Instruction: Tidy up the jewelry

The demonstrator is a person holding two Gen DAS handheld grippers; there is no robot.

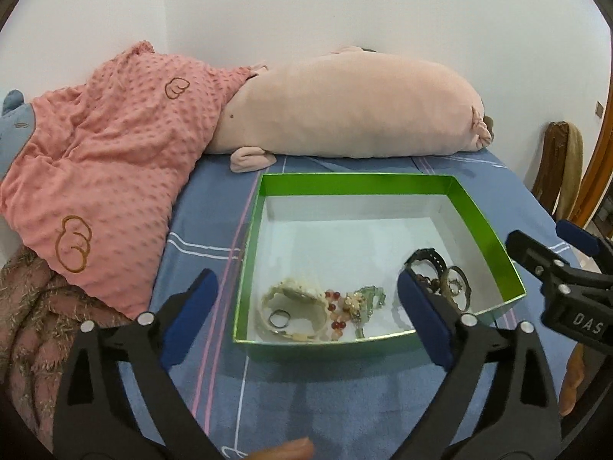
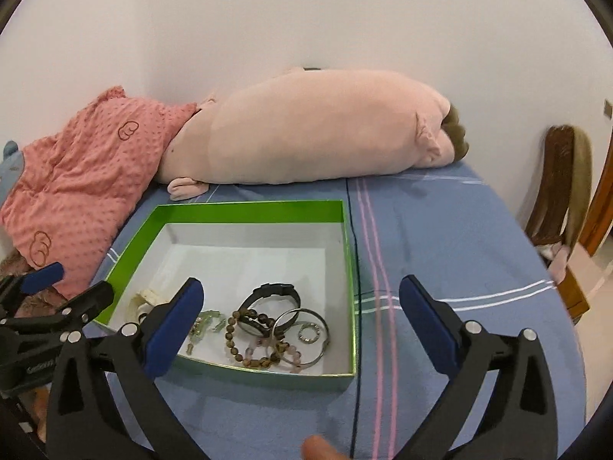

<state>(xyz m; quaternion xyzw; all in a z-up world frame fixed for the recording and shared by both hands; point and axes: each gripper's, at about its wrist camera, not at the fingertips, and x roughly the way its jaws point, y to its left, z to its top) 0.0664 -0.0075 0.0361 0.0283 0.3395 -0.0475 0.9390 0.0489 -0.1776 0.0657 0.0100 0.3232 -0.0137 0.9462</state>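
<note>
A green box (image 1: 479, 207) (image 2: 245, 207) with a white floor lies on the blue bedsheet. Along its near side lie a cream bracelet (image 1: 295, 308), red beads (image 1: 335, 312), a pale green piece (image 1: 367, 299) (image 2: 208, 320), a black watch (image 2: 274, 295), a brown bead bracelet (image 2: 239, 345) and a silver bangle (image 2: 306, 335). My left gripper (image 1: 306, 318) is open and empty, above the box's near edge. My right gripper (image 2: 300, 322) is open and empty, straddling the box's near right corner. Each gripper shows at the other view's edge.
A pink plush pillow (image 1: 345, 107) (image 2: 306, 130) lies along the wall behind the box. A coral dotted blanket (image 1: 99, 161) (image 2: 76, 168) is heaped at the left. A wooden chair (image 2: 563, 176) stands past the bed's right edge.
</note>
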